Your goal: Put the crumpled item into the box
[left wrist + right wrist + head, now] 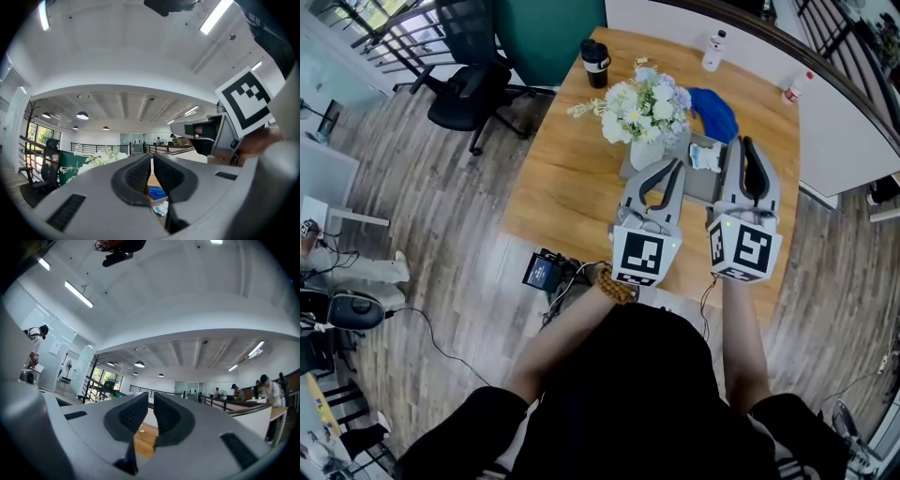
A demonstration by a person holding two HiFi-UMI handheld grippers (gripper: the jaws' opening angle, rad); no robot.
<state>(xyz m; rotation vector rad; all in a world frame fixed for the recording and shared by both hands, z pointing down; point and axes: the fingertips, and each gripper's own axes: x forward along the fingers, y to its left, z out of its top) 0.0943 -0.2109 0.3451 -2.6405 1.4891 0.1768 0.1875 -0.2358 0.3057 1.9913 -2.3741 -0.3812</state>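
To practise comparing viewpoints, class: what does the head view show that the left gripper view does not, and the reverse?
Only the head view: the black cup, two bottles, and the left claw's own marker cube.

Only the left gripper view: the ceiling lamps, distant people by a railing, and the left claw's pads close together with nothing between them.

Both: the flowers, the blue cloth, the crumpled item and the right claw.
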